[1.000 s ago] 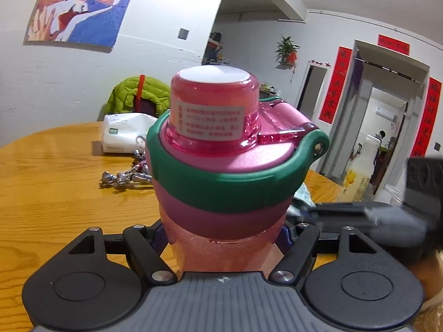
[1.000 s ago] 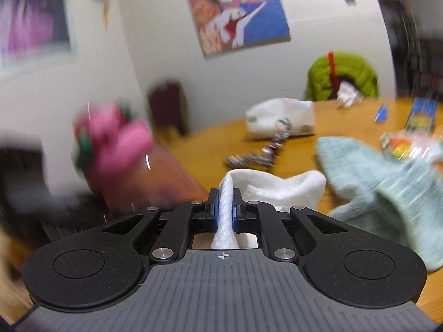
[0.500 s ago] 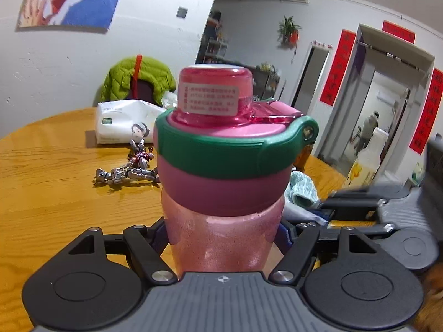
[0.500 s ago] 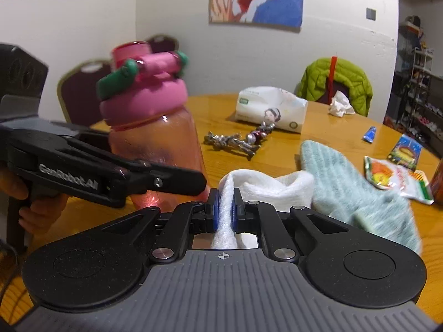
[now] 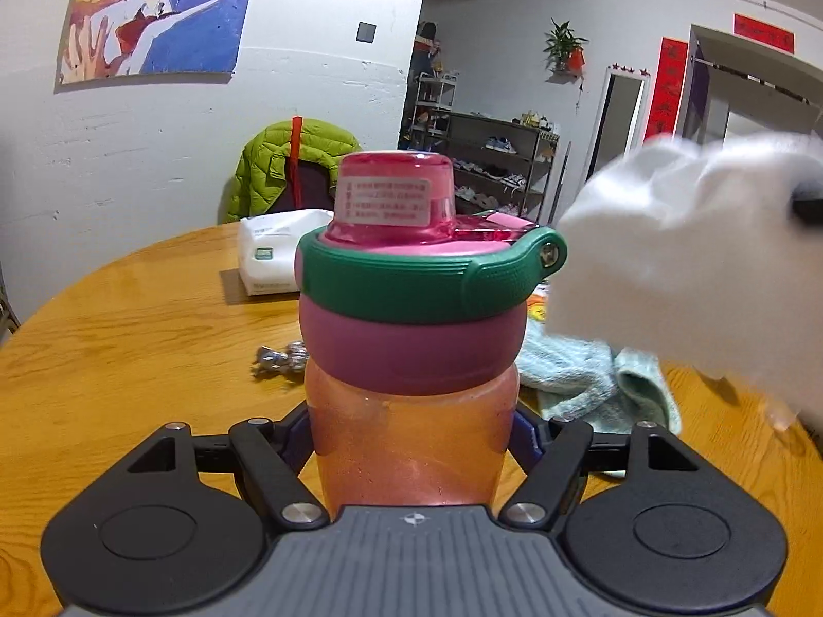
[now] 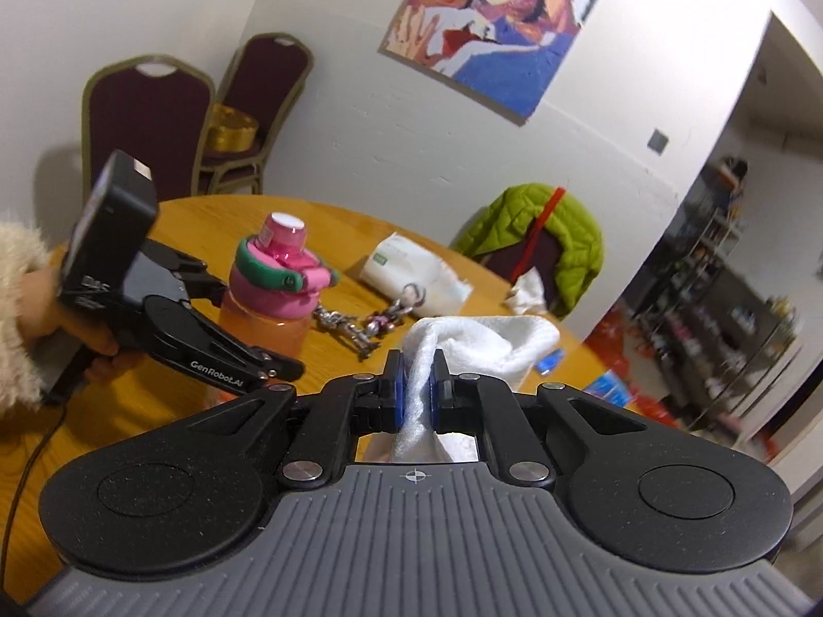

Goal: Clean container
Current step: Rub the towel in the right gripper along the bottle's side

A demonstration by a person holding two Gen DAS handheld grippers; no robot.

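Observation:
A pink translucent bottle (image 5: 411,427) with a pink lid and green band stands upright between the fingers of my left gripper (image 5: 411,437), which is shut on its body. In the right wrist view the same bottle (image 6: 272,298) shows at the left, held over the round wooden table (image 6: 206,221) by the left gripper (image 6: 226,339) in a person's hand. My right gripper (image 6: 416,385) is shut on a white cloth (image 6: 478,344). That cloth (image 5: 689,236) hangs blurred beside the bottle's lid at the right of the left wrist view.
On the table lie a tissue pack (image 5: 278,252), a small metal toy figure (image 5: 280,357), a pale blue towel (image 5: 591,380) and snack packets (image 6: 612,391). A green jacket (image 5: 288,164) hangs on a far chair. Two maroon chairs (image 6: 154,118) stand by the wall.
The right gripper has risen and rolled with the white cloth, which now hangs level with the bottle's lid. The left gripper has lifted the bottle slightly and tipped it back to upright.

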